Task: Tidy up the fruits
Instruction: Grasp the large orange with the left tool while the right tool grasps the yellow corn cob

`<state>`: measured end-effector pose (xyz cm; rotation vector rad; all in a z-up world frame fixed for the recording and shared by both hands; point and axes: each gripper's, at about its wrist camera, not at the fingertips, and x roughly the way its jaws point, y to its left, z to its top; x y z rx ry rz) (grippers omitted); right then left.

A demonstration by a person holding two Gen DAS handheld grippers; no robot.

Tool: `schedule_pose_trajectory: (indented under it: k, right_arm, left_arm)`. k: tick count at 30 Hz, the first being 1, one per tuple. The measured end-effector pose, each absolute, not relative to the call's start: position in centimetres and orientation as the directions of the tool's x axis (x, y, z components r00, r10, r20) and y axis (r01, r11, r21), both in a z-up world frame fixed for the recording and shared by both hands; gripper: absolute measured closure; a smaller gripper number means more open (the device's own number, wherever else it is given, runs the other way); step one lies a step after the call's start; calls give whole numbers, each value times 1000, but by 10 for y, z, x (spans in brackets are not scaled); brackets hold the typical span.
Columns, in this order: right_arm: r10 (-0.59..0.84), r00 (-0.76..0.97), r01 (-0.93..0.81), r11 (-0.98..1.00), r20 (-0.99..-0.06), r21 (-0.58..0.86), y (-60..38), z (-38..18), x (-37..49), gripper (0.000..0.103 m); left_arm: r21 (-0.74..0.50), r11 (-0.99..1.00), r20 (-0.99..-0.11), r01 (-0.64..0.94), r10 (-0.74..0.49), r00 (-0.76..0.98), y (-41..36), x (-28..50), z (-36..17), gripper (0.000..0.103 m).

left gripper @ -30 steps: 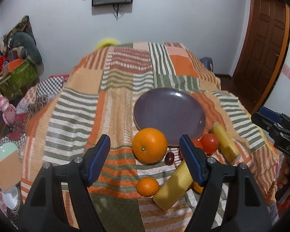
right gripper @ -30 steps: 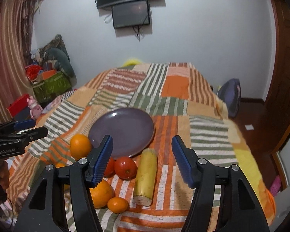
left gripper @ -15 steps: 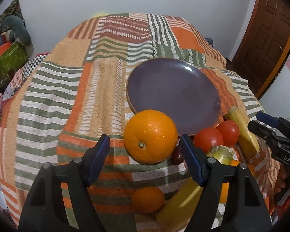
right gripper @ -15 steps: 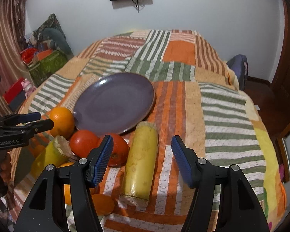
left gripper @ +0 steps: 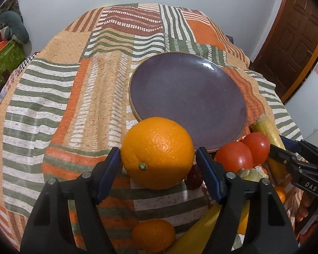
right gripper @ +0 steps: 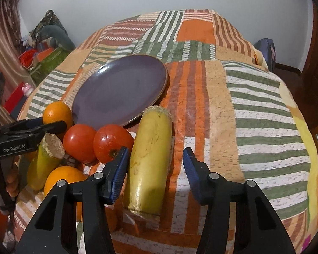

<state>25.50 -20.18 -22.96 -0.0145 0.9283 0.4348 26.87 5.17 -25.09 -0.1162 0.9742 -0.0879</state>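
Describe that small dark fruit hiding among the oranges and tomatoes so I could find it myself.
Start at the purple plate on the striped bedspread. Just in front of its near rim sits the big orange; tucked at its right, before the tomatoes, lies the small dark fruit, glossy maroon and far smaller than its neighbours.

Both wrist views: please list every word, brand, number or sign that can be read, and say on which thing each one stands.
"DAS": white letters on the black body of the right gripper, seen in the left wrist view; it may be part of a longer word.
"GenRobot.AI": white letters on the black body of the left gripper, seen in the right wrist view.
Plate, fruits, bedspread: no text.
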Motion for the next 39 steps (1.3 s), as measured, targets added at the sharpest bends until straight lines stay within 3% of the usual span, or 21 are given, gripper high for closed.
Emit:
schedule_pose_trajectory:
  k: [6,9,16,39]
  right_arm:
    - [387,499,-383,901,-776,203,-204,-232,258,57]
    - [435,466,-390,883,-770,262,-208,-233,259,66]
    - [400,488,-395,894,-776,212,-205,-224,255,67]
    - [440,673,-444,883,-595,151,-192,-134,288,68]
  left_arm:
    - [-154,988,-818,20,-139,558,56,268,-250,34]
    - [-138,990,-821,30,-131,556,51,264,-246,34]
    - [-143,989,-814,27,-133,565,54,255,-231,34]
    - [-99,994,-704,48,-104,703,49,278,-150,34]
